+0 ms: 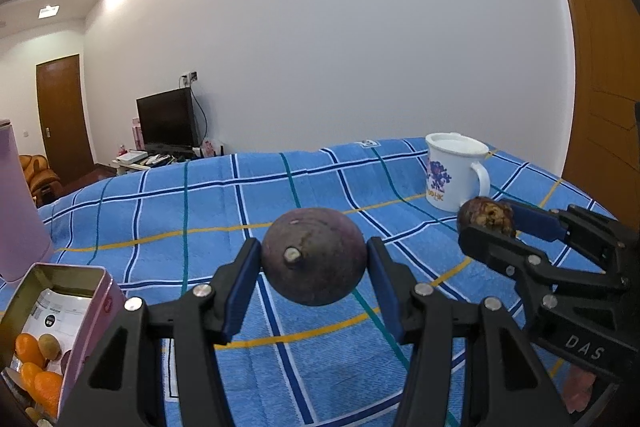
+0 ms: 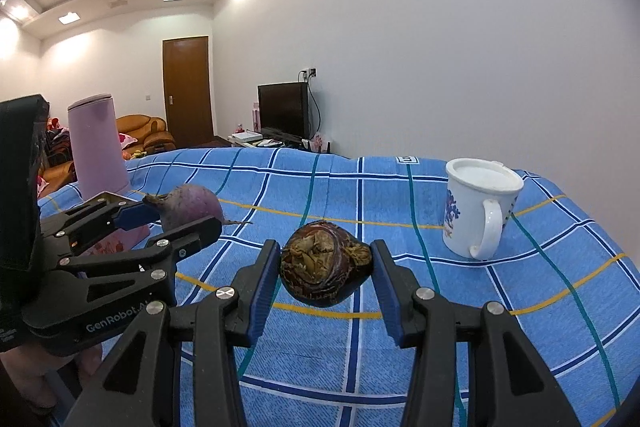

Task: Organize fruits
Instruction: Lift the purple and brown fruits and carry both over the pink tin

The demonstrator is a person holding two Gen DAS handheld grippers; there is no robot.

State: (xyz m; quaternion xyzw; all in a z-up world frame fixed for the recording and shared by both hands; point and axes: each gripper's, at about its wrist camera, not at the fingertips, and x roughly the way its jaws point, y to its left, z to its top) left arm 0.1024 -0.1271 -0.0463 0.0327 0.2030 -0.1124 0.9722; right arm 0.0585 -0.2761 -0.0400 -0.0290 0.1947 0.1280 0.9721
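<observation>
My left gripper (image 1: 314, 263) is shut on a round purple fruit (image 1: 314, 257) and holds it above the blue checked cloth (image 1: 200, 203). It also shows at the left of the right wrist view (image 2: 180, 213). My right gripper (image 2: 326, 267) is shut on a dark brown fruit with a dried, crumpled top (image 2: 326, 263), also held above the cloth. That fruit shows at the right of the left wrist view (image 1: 486, 217). An open pink tin (image 1: 52, 327) at the lower left holds several orange fruits (image 1: 36, 367) and a brownish one.
A white mug with a purple print (image 1: 456, 171) stands on the cloth at the right, also in the right wrist view (image 2: 478, 205). A tall pink container (image 2: 98, 145) stands at the left. A TV, a door and a sofa lie beyond.
</observation>
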